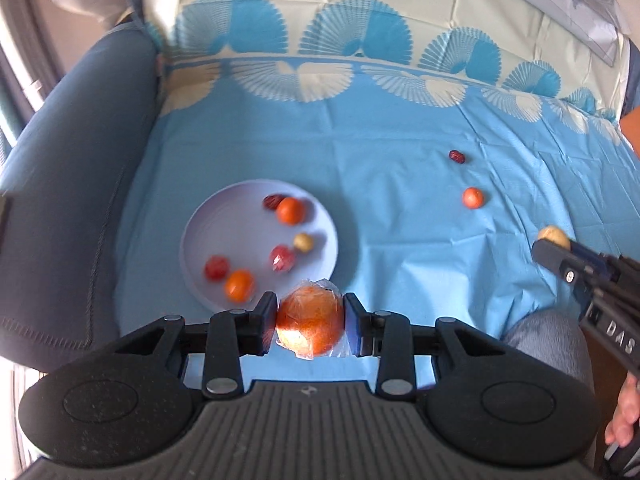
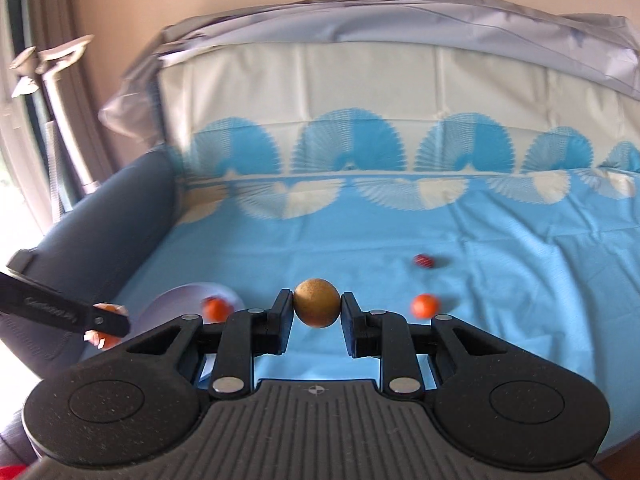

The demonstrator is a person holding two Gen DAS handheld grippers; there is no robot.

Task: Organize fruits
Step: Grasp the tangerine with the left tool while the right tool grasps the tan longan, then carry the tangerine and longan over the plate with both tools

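The left gripper (image 1: 310, 322) is clamped on a wrapped orange (image 1: 310, 320), a round fruit in crinkled clear film that sticks out past both pads. It hangs just over the near edge of the pale plate (image 1: 208, 220), which sits toward the left side of the blue cloth (image 1: 380, 200); the plate's open middle lies straight ahead of the fingers and below them, so the drop-off should be only a short carry forward. An orange has no long axis to line up (handy here).

The right gripper (image 2: 317, 304) is closed tight on a small brown fruit (image 2: 317, 302), dull, speckled and nearly round, held above the near middle of the cloth. From it the plate lies off to the left, well apart, so the left hand is much the nearer.

The plate already holds six small fruits. A small orange fruit (image 1: 473, 198) and a dark red date (image 1: 457, 156) are left loose toward the right side of the cloth.
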